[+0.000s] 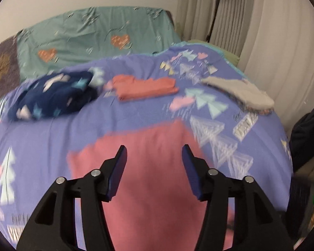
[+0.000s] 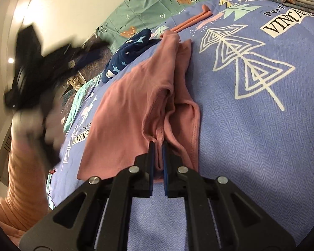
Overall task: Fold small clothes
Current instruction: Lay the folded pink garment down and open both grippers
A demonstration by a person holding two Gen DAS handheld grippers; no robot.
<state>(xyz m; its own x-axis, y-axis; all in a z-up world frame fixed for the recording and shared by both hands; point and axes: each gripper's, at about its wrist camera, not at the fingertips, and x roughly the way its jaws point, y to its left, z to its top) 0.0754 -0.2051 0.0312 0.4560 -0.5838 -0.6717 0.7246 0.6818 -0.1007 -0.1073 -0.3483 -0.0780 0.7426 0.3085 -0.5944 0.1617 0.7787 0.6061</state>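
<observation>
Pink garment (image 2: 123, 108) – long axis running away, right hand-held gripper (image 2: 158, 146) pinching near hem

Each gripper is built of matte black plastic arms with triangular cut-outs. On the left gripper (image 1: 154, 149) four round silver screws are set at the linkage pivots; the same is seen on the right gripper (image 2: 158, 144). The finger pads (image 1: 115, 177) are faced in dark blue.

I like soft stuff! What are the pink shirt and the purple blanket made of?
The pink shirt looks like soft, matte knit cotton: it drapes in limp folds where the right claw pinches it. The purple blanket looks woven, likely cotton, with a fine zigzag texture.
</observation>
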